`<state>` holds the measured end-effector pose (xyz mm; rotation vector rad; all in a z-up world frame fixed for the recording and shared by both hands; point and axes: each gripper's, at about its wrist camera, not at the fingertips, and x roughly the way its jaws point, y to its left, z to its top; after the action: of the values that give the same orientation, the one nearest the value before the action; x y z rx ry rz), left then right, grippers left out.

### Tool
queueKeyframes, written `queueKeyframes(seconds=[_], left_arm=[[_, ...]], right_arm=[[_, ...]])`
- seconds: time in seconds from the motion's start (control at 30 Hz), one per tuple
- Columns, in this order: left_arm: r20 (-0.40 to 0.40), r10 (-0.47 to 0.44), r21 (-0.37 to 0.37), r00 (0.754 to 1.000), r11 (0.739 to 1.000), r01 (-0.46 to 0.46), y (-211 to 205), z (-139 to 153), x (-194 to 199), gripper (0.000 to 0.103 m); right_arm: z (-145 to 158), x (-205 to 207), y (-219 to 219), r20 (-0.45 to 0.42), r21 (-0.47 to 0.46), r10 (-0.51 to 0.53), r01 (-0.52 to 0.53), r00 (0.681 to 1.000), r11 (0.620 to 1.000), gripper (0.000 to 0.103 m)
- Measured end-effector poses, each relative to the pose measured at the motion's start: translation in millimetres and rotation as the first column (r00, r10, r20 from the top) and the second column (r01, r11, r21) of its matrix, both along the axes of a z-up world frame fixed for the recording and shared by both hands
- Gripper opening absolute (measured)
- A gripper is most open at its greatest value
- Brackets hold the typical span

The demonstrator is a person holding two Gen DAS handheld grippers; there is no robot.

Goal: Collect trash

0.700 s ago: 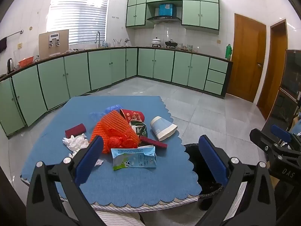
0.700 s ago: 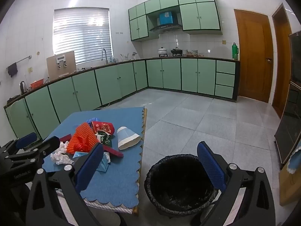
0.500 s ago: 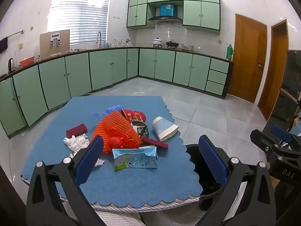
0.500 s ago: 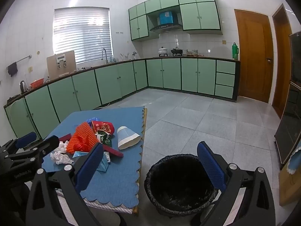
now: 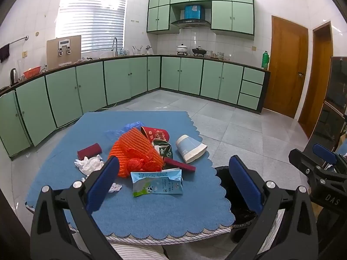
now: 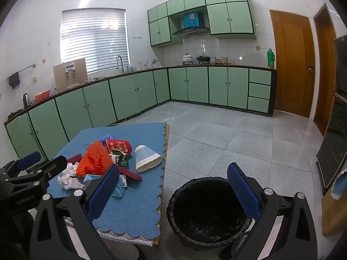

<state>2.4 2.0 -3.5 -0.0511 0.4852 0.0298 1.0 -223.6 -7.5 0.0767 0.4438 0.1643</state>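
Left wrist: left gripper (image 5: 173,179) wide above milk carton (image 5: 157,183).

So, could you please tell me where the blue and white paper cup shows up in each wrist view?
Left wrist: paper cup lies on its side right of centre, near the table's right edge.
Right wrist: paper cup sits left of centre, by the mat's scalloped edge.
Shared landmark: the orange mesh left of it.

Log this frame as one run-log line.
left claw: open, empty | right claw: open, empty | milk carton: on table | bin: beside table
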Motion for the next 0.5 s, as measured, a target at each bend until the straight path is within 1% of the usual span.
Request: queueKeyframes(seconds=[0.5], left_arm=[[0.002, 0.001, 0.001, 1.000, 1.000, -0.001, 0.8, 1.4, -0.9, 0.098]], right_arm=[[-2.3, 0.0, 1.4, 0.002, 0.004, -0.001, 0.001, 1.000, 1.000, 0.097]])
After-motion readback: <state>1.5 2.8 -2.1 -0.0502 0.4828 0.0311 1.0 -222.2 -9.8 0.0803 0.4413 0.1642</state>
